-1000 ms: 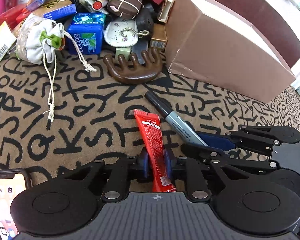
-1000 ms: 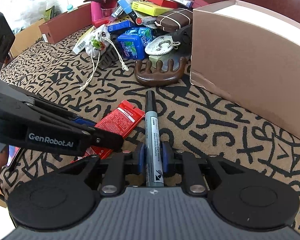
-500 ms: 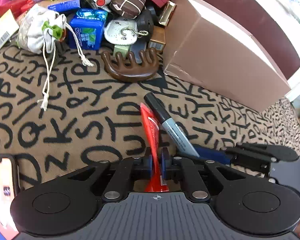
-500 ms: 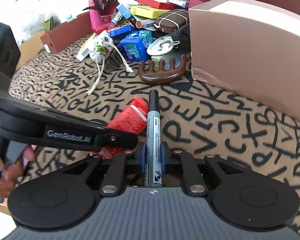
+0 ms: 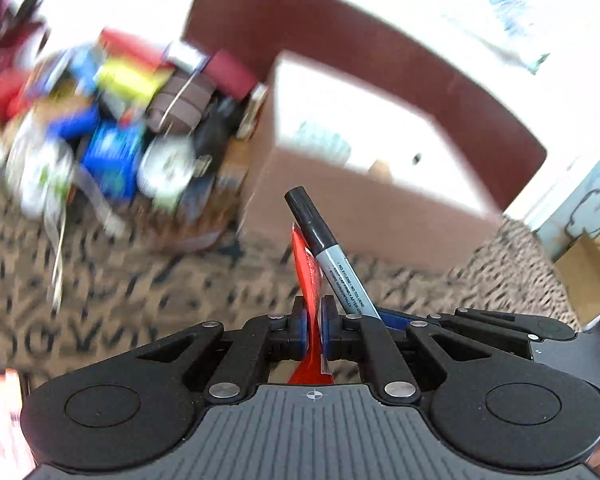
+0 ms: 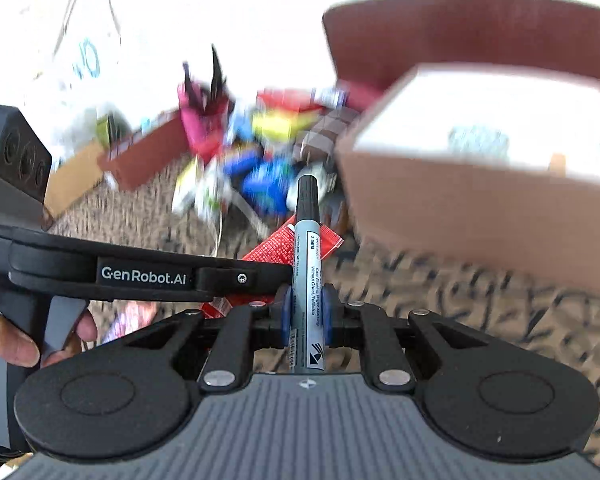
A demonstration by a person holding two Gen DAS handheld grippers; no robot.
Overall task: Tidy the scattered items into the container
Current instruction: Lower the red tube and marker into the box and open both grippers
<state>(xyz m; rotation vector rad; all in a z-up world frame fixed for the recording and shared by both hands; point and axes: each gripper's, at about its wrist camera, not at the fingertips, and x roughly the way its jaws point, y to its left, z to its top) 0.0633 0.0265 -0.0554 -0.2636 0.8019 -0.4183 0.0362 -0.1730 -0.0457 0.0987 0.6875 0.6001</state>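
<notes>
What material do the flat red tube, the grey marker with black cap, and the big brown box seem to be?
Flat red tube: likely soft plastic laminate, glossy, pinched flat. Grey marker with black cap: probably hard plastic, smooth printed barrel. Big brown box: seemingly matte cardboard, with sharp folded edges.

A: What can be read here?
B: "GenRobot.AI" in white on the black arm of the left tool (image 6: 314, 338).
A: And the marker (image 6: 309, 276)?
B: Its grey label says "2.0MM" and "Easy Erasing"; the rest is too small. The red tube's (image 6: 276, 246) print is illegible.
</notes>
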